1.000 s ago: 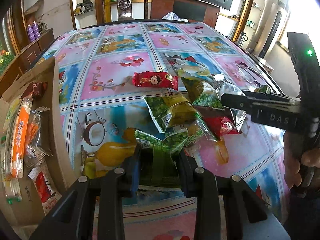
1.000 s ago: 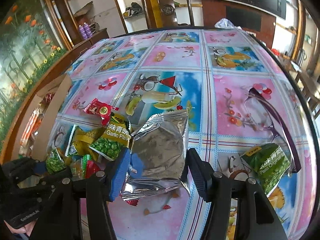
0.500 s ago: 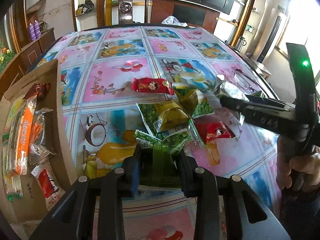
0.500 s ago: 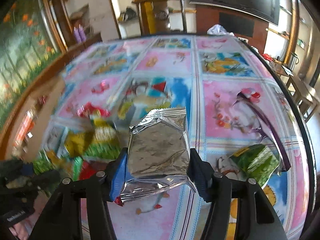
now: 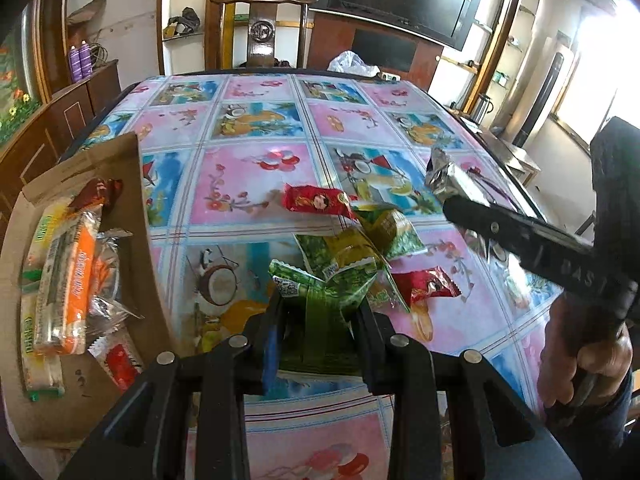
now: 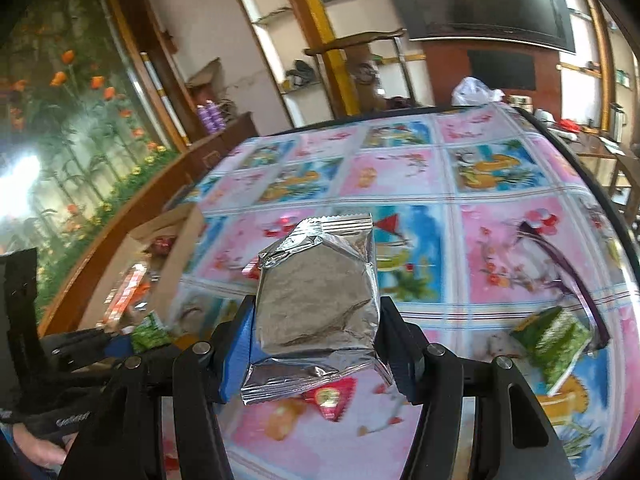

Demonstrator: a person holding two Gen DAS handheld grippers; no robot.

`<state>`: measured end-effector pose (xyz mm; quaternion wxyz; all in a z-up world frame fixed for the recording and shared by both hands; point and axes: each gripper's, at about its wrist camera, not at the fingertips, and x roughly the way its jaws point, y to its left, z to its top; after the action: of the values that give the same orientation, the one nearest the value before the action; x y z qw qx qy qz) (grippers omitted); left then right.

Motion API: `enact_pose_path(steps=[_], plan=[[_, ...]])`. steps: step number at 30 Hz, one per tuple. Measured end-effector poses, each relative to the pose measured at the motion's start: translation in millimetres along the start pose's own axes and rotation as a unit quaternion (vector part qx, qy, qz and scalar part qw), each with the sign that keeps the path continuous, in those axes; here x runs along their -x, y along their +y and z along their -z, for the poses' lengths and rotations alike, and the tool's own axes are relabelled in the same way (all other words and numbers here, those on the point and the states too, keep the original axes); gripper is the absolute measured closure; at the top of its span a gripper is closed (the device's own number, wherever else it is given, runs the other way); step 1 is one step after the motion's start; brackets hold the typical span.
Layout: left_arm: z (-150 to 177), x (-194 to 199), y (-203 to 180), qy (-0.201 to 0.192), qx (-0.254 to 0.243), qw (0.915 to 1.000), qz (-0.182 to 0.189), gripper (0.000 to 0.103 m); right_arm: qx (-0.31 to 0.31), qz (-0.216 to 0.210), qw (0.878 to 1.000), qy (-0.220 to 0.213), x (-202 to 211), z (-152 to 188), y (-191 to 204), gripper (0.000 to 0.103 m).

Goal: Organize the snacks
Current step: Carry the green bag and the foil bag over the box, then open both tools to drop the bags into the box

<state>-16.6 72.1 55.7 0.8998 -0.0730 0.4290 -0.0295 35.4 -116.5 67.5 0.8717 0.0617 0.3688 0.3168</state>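
Observation:
My left gripper point(image 5: 316, 320) is shut on a green snack packet point(image 5: 320, 300), held just above the tablecloth. Beyond it lie more green packets point(image 5: 360, 248) and two red candy packets point(image 5: 316, 200) point(image 5: 428, 284). My right gripper point(image 6: 316, 328) is shut on a silver foil packet point(image 6: 320, 296), lifted off the table; the left wrist view shows that same foil packet point(image 5: 444, 176) at the right. To the left stands an open cardboard box point(image 5: 132, 216) holding several wrapped snacks point(image 5: 68, 280). One green packet point(image 6: 552, 340) lies alone at the right.
The table point(image 5: 248, 176) wears a pink and blue fruit-print cloth. Purple-framed glasses point(image 6: 560, 264) lie near the lone green packet. A wooden chair point(image 5: 262, 32) stands at the far end, a white plastic bag point(image 5: 352, 62) near the far edge. A hand point(image 5: 580, 352) grips the right tool.
Both grippers have risen with their packets. The silver packet has come clear of the pile and the right wrist view has tipped upward. The snack pile now sits lower and farther off.

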Motion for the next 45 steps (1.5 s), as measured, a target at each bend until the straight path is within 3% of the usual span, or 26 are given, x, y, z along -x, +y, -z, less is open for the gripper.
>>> enact_pose_path(steps=[14, 23, 33, 45], plan=[[-6, 46, 68, -0.048, 0.062, 0.9966, -0.022, 0.073, 0.035, -0.103, 0.994, 0.022, -16, 14, 79, 0.039], [0, 74, 124, -0.07, 0.106, 0.991, -0.042, 0.072, 0.056, -0.135, 0.988, 0.049, -35, 12, 128, 0.039], [3, 68, 192, -0.058, 0.142, 0.9863, -0.061, 0.072, 0.059, -0.138, 0.985, 0.081, -80, -27, 175, 0.039], [-3, 39, 242, -0.037, 0.178, 0.9816, -0.058, 0.072, 0.059, -0.099, 0.985, 0.126, -185, -69, 225, 0.039]])
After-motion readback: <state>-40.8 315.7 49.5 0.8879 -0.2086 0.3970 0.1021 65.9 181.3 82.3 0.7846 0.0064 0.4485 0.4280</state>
